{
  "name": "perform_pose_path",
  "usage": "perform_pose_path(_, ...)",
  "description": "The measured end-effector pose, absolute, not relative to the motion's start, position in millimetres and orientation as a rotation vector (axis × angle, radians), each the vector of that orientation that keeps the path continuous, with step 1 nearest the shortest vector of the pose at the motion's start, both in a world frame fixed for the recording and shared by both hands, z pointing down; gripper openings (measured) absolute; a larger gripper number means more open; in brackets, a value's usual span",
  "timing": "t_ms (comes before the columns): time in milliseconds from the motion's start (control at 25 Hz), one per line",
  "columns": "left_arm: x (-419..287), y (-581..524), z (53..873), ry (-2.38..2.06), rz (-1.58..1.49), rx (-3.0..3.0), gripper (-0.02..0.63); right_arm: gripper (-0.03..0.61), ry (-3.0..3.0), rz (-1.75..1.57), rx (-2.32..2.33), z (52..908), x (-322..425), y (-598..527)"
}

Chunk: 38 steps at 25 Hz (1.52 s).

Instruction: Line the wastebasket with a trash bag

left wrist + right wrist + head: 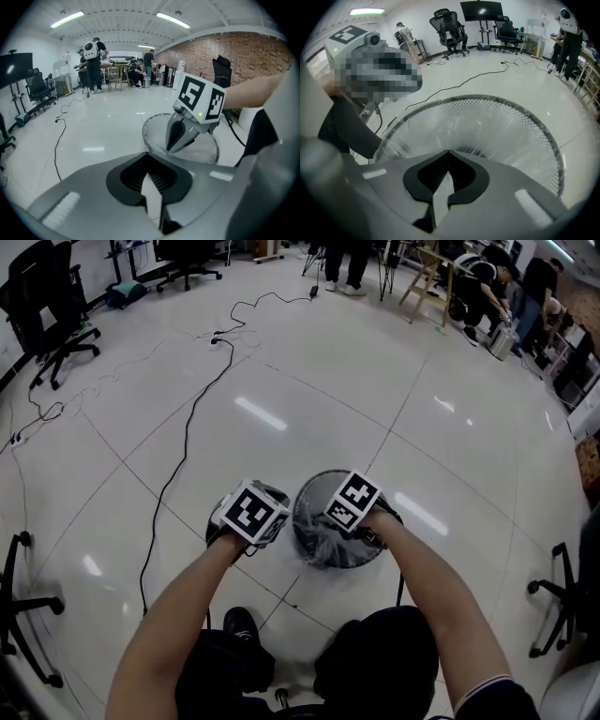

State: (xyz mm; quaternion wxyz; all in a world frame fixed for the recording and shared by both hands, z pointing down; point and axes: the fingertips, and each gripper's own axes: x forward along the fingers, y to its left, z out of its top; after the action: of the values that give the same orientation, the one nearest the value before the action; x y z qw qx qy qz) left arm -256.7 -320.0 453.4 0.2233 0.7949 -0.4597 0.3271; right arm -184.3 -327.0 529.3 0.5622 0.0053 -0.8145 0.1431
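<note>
Left hand-held gripper (147, 153) sitting closed just short of the wastebasket (146, 136) rim.
Its jaws are meeting tip to tip, with nothing clearly between them. Right hand-held gripper (170, 148) is pointing down inside the mesh rim with its jaws together and its marker cube (201, 99) facing the camera; a bare forearm (255, 91) is reaching in from the right. Clear trash bag (206, 147) film is showing inside the basket. A black cable (57, 140) is running over the white floor (103, 126) on the left, and people (93, 58) are standing at the far end, beside the brick wall (229, 47).
</note>
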Motion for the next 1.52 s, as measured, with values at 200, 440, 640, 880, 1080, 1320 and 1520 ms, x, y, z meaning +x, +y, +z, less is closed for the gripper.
perform_pose_path(200, -267, -322, 467, -1.264, 0.900, 2.155, 0.012, 0.002, -1.912, 0.362, -0.018, 553, -190, -327)
perform_pose_path(440, -272, -319, 480, -1.235, 0.892, 2.146, 0.012, 0.002, -1.908, 0.397, -0.031, 582, -196, -327)
perform_pose_path(640, -270, -317, 486, -1.203, 0.891, 2.156, 0.012, 0.002, -1.898, 0.425, -0.025, 602, -198, -329)
perform_pose_path(880, -274, -316, 491, -1.191, 0.868, 2.143, 0.011, 0.002, -1.886, 0.438, -0.040, 622, -203, -325)
perform_pose_path(1080, -271, -314, 498, -1.164, 0.881, 2.144, 0.012, 0.002, -1.867, 0.447, -0.040, 631, -202, -326)
perform_pose_path(1320, -273, -315, 498, -1.166, 0.879, 2.146, 0.012, 0.002, -1.864, 0.438, -0.042, 632, -202, -325)
perform_pose_path(1520, -273, -313, 495, -1.168, 0.873, 2.146, 0.012, 0.003, -1.875, 0.405, -0.043, 621, -211, -327)
